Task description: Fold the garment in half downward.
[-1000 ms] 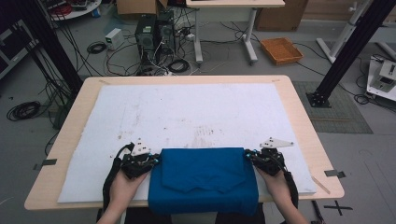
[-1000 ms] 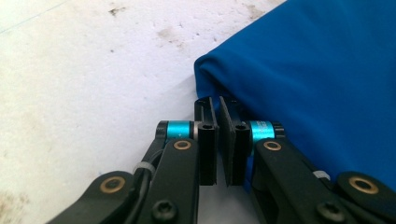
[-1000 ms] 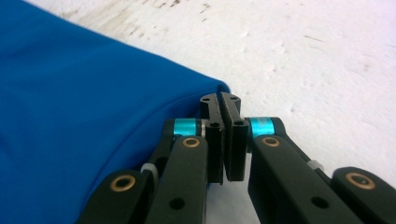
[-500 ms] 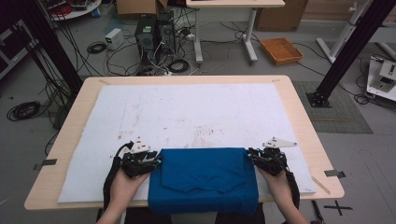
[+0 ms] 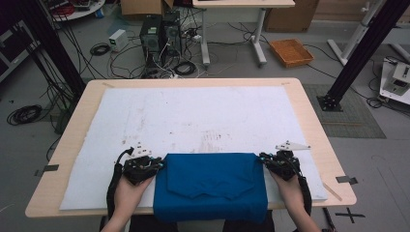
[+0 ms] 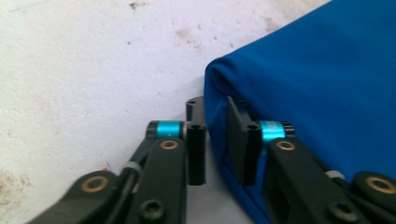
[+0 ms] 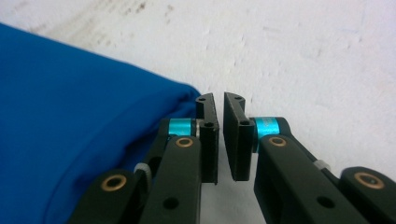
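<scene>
left gripper sits at the left top corner of the folded blue cloth – jaws parted, with the cloth's folded edge between the pads. one pad is outside on the white mat, the other is up against the fabric. not clamped yet as far as i can tell; there's a clear gap on the outer side.

right gripper mirrors it at the right top corner – jaws nearly together but a thin slit is left, nothing in it. the cloth corner sits just beside the left jaw, touching or almost, not between the pads. so right is released, holding nothing.

cloth position: lies on the near middle of the mat, front part hanging over the table edge toward the person. it's a folded rectangle with a flap outline visible on top, far edge straight and parallel to the table.

why the layout looks like this – both hands come in symmetric, one per far corner, which is the setup for grabbing both corners and folding or dragging the piece evenly. low, flat approach keeps the lower pad sliding on the mat to get under the layers.

judgement: left is ready to close, right needs to shift inward onto the corner first, otherwise it pinches air and the fold goes skewed.
</scene>
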A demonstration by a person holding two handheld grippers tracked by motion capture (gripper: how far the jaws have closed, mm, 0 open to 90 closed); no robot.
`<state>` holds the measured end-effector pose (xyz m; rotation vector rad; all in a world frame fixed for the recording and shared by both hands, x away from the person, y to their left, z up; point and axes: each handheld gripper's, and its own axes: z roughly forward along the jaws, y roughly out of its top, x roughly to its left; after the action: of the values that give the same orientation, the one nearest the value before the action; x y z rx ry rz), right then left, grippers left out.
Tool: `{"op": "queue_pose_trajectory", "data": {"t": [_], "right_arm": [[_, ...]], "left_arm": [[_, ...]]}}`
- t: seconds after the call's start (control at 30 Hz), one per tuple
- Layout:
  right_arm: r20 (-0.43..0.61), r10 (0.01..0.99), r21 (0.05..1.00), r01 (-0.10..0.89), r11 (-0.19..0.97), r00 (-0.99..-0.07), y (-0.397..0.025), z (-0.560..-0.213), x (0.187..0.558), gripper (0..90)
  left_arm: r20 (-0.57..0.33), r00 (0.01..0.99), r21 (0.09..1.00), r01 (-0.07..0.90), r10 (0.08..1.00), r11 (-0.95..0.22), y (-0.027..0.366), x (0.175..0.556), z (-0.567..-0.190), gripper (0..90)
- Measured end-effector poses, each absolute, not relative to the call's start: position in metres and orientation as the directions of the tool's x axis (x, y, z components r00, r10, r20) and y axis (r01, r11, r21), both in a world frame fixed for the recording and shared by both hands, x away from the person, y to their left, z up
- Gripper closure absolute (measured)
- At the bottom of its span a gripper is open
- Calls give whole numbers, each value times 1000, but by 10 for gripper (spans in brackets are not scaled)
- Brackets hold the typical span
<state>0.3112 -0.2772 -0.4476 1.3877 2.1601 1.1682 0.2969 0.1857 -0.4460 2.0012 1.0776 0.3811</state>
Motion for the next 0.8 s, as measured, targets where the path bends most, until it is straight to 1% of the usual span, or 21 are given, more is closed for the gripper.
{"op": "queue_pose_trajectory", "data": {"t": [0.03, 0.07, 0.17, 0.2, 0.23, 0.27, 0.3, 0.37, 0.4, 0.43, 0.47, 0.5, 0.53, 0.57, 0.6, 0.67, 0.7, 0.73, 0.8], "right_arm": [[160, 862, 781, 595, 187, -482, -278, -446, 311, 792], [162, 855, 786, 589, 191, -493, -277, -446, 311, 790], [160, 839, 766, 601, 227, -520, -273, -448, 312, 784], [147, 839, 759, 604, 244, -523, -272, -450, 313, 814], [140, 841, 754, 607, 252, -522, -271, -451, 313, 850], [140, 841, 754, 607, 252, -522, -271, -451, 313, 850], [142, 847, 754, 611, 243, -512, -274, -450, 314, 868], [151, 848, 757, 611, 231, -508, -277, -450, 315, 866], [148, 850, 764, 604, 227, -506, -279, -449, 314, 840], [153, 851, 770, 600, 215, -502, -280, -447, 314, 811], [159, 851, 780, 592, 203, -501, -281, -445, 314, 770], [170, 846, 788, 585, 191, -505, -281, -443, 314, 756], [170, 846, 788, 585, 191, -505, -281, -443, 314, 756], [184, 838, 795, 579, 181, -514, -280, -441, 318, 686], [199, 837, 794, 584, 167, -510, -278, -439, 320, 648], [213, 834, 795, 586, 154, -509, -276, -439, 323, 641], [249, 831, 789, 602, 124, -497, -273, -439, 330, 609], [264, 830, 781, 614, 115, -491, -270, -440, 333, 596], [281, 829, 760, 639, 115, -484, -265, -443, 339, 585]], "left_arm": [[-113, 591, 772, 558, 799, -304, 185, 298, -446, 692], [-111, 598, 768, 559, 794, -314, 184, 299, -446, 668], [-88, 606, 760, 554, 791, -340, 180, 302, -449, 657], [-70, 606, 762, 545, 792, -350, 180, 301, -448, 693], [-78, 614, 759, 548, 785, -352, 181, 301, -448, 779], [-78, 614, 759, 548, 785, -352, 181, 301, -448, 825], [-85, 607, 758, 555, 790, -344, 184, 301, -448, 846], [-92, 599, 760, 559, 796, -333, 186, 300, -447, 845], [-106, 581, 768, 563, 807, -304, 185, 300, -446, 795], [-118, 572, 769, 569, 812, -290, 186, 301, -444, 706], [-135, 583, 775, 566, 801, -281, 187, 303, -442, 664], [-143, 586, 784, 559, 798, -270, 187, 305, -440, 650], [-143, 586, 784, 559, 798, -270, 187, 305, -440, 613], [-154, 582, 798, 550, 798, -247, 185, 312, -435, 573], [-174, 585, 801, 552, 792, -231, 184, 316, -433, 552], [-185, 591, 802, 552, 785, -226, 183, 321, -431, 531], [-228, 595, 795, 570, 771, -205, 179, 332, -431, 529], [-238, 597, 786, 582, 766, -209, 177, 336, -432, 529], [-228, 596, 768, 596, 770, -234, 170, 342, -434, 529]]}}
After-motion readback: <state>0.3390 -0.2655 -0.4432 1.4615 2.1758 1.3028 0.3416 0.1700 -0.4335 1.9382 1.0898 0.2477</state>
